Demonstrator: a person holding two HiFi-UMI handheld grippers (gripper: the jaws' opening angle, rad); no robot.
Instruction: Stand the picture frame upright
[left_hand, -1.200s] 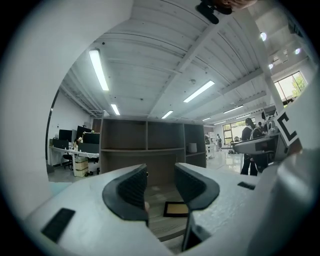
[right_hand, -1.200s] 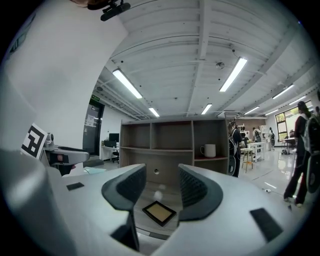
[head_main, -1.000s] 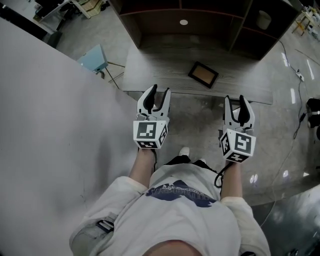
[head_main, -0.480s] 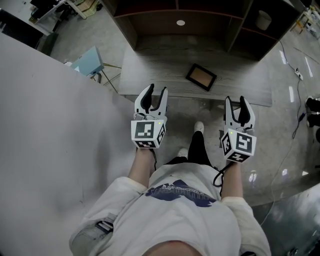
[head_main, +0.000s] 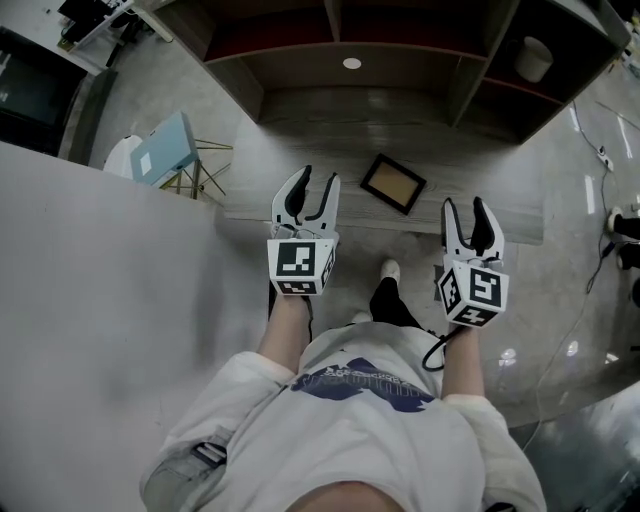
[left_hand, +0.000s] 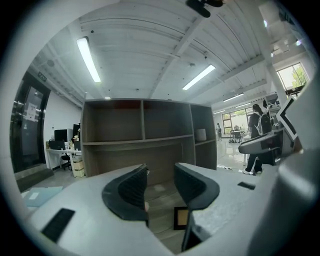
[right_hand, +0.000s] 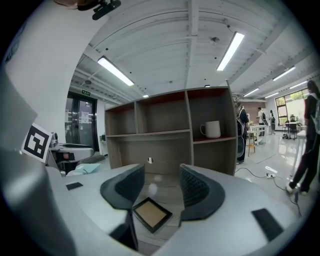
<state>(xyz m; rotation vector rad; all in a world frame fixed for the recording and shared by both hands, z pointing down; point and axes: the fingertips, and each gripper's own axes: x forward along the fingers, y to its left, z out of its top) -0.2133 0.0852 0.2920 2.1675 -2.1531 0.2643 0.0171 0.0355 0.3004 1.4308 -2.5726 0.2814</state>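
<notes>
A black picture frame with a tan inner panel lies flat on the grey wooden desk, near its front edge. My left gripper hovers over the desk's front edge, left of the frame, open and empty. My right gripper is at the front edge to the frame's right; its jaws have just been opening and hold nothing. In the left gripper view the frame shows low beside the right jaw of the left gripper. In the right gripper view the frame lies ahead, below the right gripper.
A brown shelf unit rises at the back of the desk, with a white mug in its right compartment. A light blue box on a stand sits left of the desk. Cables lie on the floor at the right.
The person has stepped forward, and both grippers have moved toward the desk. The frame now lies between them, nearer the fingertips. It has not moved on the desk.
</notes>
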